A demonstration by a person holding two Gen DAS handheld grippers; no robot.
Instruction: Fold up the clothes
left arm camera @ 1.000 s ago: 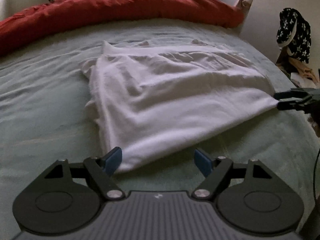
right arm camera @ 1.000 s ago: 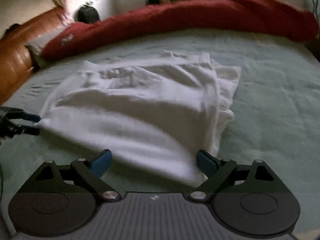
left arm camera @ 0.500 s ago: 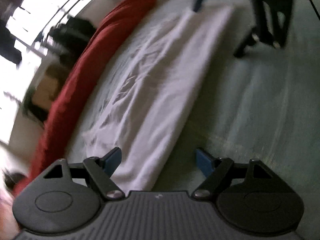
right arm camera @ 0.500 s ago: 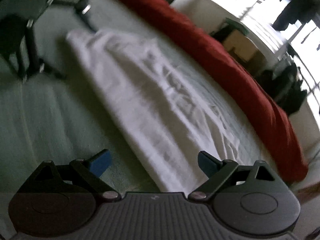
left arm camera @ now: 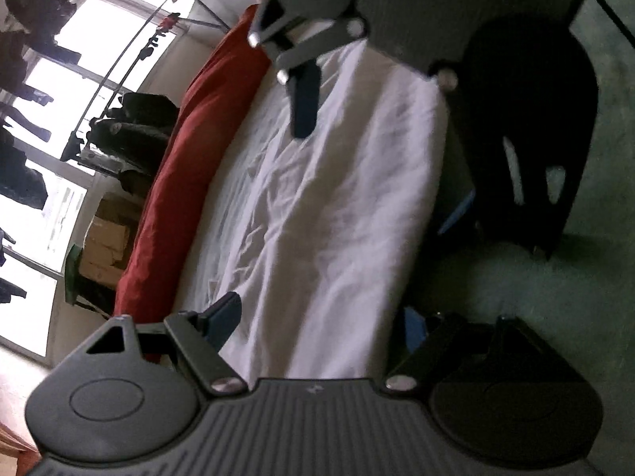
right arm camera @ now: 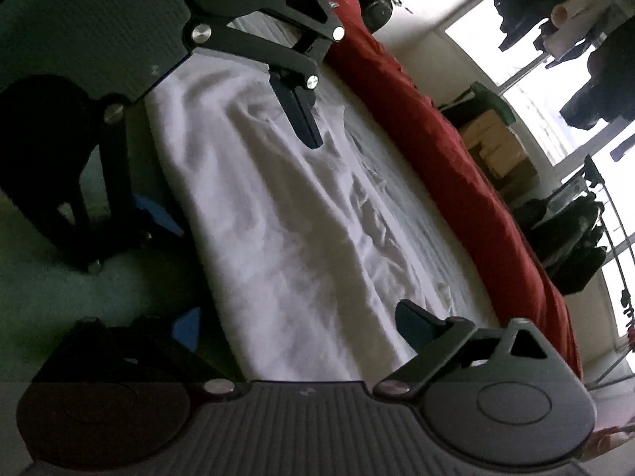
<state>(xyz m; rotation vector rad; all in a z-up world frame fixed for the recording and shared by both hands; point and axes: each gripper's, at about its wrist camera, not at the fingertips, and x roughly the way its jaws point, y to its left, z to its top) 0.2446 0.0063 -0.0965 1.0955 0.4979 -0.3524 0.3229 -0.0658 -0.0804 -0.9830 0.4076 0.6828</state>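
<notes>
Both grippers, left gripper (left arm camera: pixel 317 319) and right gripper (right arm camera: pixel 301 323), spread open astride opposite ends of rumpled white cotton garment (left arm camera: pixel 329 206) on green bed (left arm camera: pixel 555 277); risk of pinching one layer only, skewing fold.

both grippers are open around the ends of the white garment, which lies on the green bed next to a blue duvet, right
Nearly. The duvet is red, not blue, as the left wrist view shows. The rest holds: each hand-held gripper, left and right, is open around an end of the white garment on the green bed.

White garment (left arm camera: pixel 337 206) blurred; its near end lay hidden behind the left gripper (left arm camera: pixel 317 317) body. Right gripper (left arm camera: pixel 381 127) cut off at the top edge, its lower finger lost in shadow.
</notes>
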